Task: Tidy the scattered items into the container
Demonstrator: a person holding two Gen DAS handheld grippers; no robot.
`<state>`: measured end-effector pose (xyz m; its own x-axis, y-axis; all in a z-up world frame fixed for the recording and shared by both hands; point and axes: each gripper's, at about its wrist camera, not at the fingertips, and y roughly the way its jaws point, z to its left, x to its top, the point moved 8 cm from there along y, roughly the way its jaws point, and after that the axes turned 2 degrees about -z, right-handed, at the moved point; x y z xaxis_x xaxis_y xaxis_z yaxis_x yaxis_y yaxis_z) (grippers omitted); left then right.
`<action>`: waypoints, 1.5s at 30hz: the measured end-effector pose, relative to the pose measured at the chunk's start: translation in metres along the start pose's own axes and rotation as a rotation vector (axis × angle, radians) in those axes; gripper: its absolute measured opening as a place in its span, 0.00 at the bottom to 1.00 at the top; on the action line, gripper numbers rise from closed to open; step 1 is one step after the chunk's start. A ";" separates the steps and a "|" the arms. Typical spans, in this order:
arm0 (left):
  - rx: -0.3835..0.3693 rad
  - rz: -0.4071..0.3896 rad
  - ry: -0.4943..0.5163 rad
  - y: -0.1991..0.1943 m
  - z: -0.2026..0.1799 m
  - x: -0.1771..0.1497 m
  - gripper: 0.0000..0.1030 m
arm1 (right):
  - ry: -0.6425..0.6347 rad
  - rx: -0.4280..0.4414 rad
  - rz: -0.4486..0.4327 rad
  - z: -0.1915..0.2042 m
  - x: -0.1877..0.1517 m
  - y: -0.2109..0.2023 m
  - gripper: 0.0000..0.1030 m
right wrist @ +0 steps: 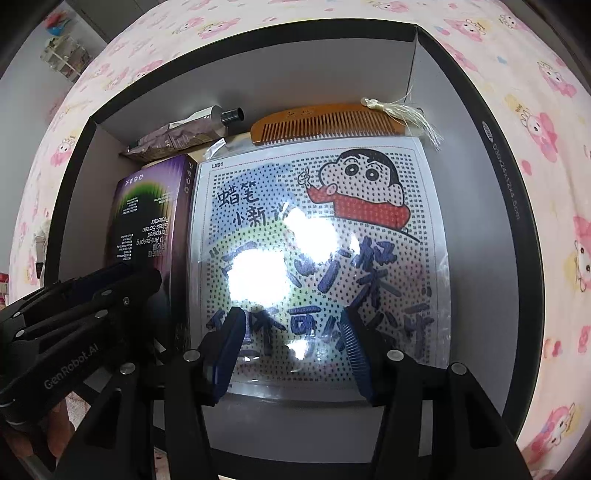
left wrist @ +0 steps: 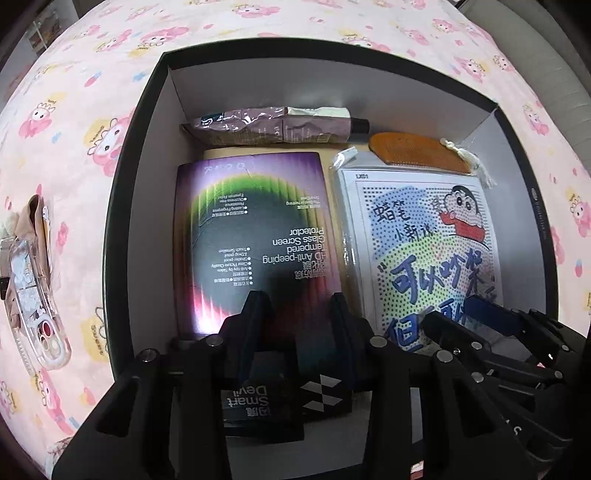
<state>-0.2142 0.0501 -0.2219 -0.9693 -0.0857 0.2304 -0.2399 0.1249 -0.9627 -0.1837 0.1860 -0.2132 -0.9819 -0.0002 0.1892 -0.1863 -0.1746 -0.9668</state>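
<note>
Seen from above, on a bed sheet (left wrist: 258, 22) printed with pink cartoon figures: a black box (left wrist: 122, 206) with pale inner walls, holding several things.

Far left, outside the box, on the sheet: a clear phone case (left wrist: 35, 295), lying flat, well apart from the box wall.

Inside, along the far wall: a crumpled purple tube (left wrist: 266, 123) with a black cap. Right of it, a wooden comb (right wrist: 325, 122) with a pale tassel at its end.

Nearer, left half of the box: a purple and black screen protector box (left wrist: 255, 236), lying flat (print upside down). Above it, the left gripper (left wrist: 299, 306), jaws parted, nothing between them.

Right half: a bagged cartoon dot-art sheet (right wrist: 317, 236), flat, edge against the purple box, with glare on the plastic. Above it, the right gripper (right wrist: 293, 321), blue-padded jaws apart, holding nothing.
</note>
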 end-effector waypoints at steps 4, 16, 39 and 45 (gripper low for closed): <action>-0.051 -0.041 -0.014 -0.015 -0.003 0.005 0.50 | -0.007 -0.009 0.008 0.003 -0.008 -0.007 0.48; 0.076 -0.460 0.009 -0.118 0.002 0.030 0.98 | -0.111 -0.257 -0.404 -0.019 0.037 -0.117 0.64; 0.081 -0.764 0.092 -0.255 -0.013 -0.083 0.99 | 0.070 -0.106 -0.712 -0.020 -0.078 -0.222 0.68; 0.101 -0.728 0.079 -0.240 -0.002 -0.100 0.99 | 0.065 -0.123 -0.733 -0.013 -0.098 -0.227 0.68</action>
<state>-0.0597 0.0303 -0.0140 -0.5688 -0.0405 0.8214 -0.8212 -0.0280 -0.5700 -0.0453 0.2387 -0.0150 -0.6035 0.1331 0.7862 -0.7929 0.0042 -0.6094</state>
